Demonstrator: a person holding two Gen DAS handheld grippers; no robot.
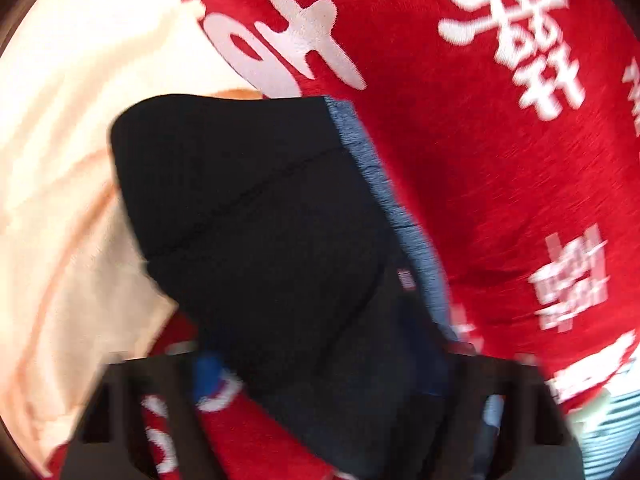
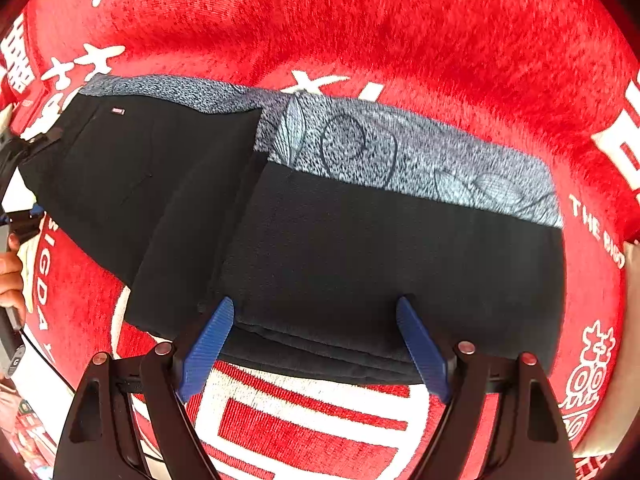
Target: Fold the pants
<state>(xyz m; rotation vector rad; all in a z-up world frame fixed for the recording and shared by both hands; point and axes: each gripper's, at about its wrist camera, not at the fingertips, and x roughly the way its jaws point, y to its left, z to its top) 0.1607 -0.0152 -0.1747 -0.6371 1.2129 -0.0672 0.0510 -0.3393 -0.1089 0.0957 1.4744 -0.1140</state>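
Dark pants [image 2: 360,248] with a blue-grey patterned band [image 2: 400,152] lie folded on a red blanket [image 2: 360,32]. My right gripper [image 2: 316,308] points down over their near edge. It is open, and its blue pads [image 2: 208,344] straddle the fold without pressing it. In the blurred left wrist view one end of the pants [image 1: 260,220] runs from the bottom up the middle, between my left gripper's [image 1: 344,368] fingers. These stand wide apart, and red blanket shows between the left pad [image 1: 206,374] and the cloth. The left gripper [image 2: 28,178] also shows at the pants' left end.
The red blanket [image 1: 460,160] with white lettering covers the whole surface. A cream cloth [image 1: 68,160] lies at the left of the left wrist view. A person's hand [image 2: 8,276] holds the left tool. Something striped [image 1: 612,420] sits at the lower right edge.
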